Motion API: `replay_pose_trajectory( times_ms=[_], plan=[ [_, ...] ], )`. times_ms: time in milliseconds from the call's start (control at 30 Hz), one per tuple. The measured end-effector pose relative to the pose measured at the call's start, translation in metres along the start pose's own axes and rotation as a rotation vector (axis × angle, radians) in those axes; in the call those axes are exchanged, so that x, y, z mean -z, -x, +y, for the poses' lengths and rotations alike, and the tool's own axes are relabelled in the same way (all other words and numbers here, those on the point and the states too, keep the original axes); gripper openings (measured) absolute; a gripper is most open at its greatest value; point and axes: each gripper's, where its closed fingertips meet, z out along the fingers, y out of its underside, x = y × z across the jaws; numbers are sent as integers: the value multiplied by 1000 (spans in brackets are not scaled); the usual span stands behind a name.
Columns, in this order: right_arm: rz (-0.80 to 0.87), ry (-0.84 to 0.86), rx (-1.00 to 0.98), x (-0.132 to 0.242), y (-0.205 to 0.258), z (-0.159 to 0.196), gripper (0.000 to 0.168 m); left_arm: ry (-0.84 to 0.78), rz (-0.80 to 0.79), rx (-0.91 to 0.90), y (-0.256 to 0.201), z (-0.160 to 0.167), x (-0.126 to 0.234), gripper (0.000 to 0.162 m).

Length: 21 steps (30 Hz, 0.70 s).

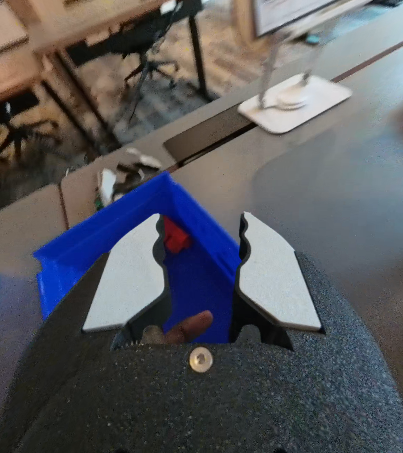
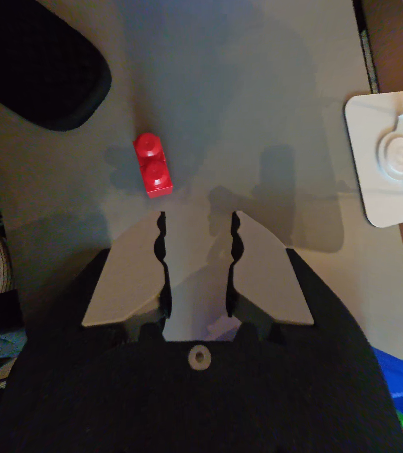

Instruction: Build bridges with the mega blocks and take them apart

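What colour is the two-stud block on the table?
Red; the two-stud plastic block shows best in the right wrist view.

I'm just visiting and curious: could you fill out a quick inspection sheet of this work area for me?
Surface: grey desk, bare around the block.
Job's things: red block with two studs on the desk; another red block inside the blue bin.
Clutter: white stand base; dark rounded object, unclear.
Grippers: left gripper over the bin, jaws open, empty; right gripper near the desk block, jaws open, empty.
Cables: nothing seen clearly.
Surroundings: blurred desks and office chair.
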Motion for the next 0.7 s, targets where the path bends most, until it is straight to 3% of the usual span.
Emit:
replay_pose_trajectory(
  times_ms=[133, 300, 500, 700],
  plan=[
    [39, 11, -13, 8, -3, -2, 51, 169, -41, 159, 40, 47, -34, 60],
    [58, 60, -3, 7, 0, -6, 52, 306, -4, 290, 42, 85, -82, 68],
    [71, 73, 25, 4, 3, -19, 52, 420, -69, 295, 55, 106, -120, 67],
    [74, 79, 62, 4, 7, -27, 52, 530, -121, 243, 62, 126, -134, 68]
  ],
)
